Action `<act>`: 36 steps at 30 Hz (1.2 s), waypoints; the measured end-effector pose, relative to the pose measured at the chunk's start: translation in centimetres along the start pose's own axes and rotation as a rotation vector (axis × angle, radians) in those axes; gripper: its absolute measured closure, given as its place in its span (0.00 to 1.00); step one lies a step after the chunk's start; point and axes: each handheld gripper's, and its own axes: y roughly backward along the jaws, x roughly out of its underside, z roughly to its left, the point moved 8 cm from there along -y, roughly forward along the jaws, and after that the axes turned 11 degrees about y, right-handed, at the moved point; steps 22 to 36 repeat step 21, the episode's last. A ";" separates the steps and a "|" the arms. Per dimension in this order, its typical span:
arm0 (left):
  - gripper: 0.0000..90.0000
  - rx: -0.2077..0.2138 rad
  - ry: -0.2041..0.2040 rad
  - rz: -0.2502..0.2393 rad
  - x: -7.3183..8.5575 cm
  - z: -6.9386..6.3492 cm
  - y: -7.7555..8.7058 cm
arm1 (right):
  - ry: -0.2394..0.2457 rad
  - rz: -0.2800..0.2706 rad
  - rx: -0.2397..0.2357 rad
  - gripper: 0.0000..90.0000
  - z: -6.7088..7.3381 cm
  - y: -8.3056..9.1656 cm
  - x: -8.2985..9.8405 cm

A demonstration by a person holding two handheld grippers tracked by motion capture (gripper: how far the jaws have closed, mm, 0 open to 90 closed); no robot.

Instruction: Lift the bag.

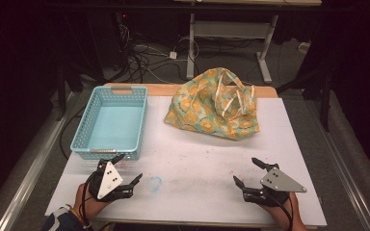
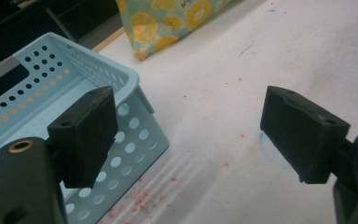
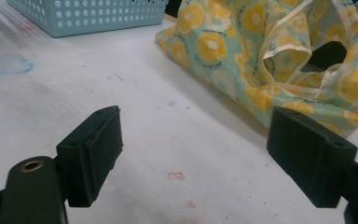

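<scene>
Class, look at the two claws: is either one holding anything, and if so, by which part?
Nothing is held. The left claw and the right claw both stand open over the white table, apart from the blue basket and the patterned bag.

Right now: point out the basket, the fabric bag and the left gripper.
basket (image 1: 110,120), high view, on its bare floor.
fabric bag (image 1: 200,113), high view, on the printed front panel.
left gripper (image 1: 128,168), high view, midway between its fingertips.
</scene>
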 end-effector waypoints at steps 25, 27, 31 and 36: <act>0.21 0.006 -0.011 0.018 -0.4 -0.5 -0.6 | 0.007 -0.021 0.013 0.23 -0.2 0.6 -0.2; 0.21 0.006 -0.011 0.018 -0.4 -0.5 -0.6 | 0.007 -0.021 0.013 0.23 -0.2 0.6 -0.2; 0.21 0.006 -0.011 0.018 -0.4 -0.5 -0.6 | 0.007 -0.021 0.013 0.23 -0.2 0.6 -0.2; 0.21 0.006 -0.011 0.018 -0.4 -0.5 -0.6 | 0.007 -0.021 0.013 0.23 -0.2 0.6 -0.2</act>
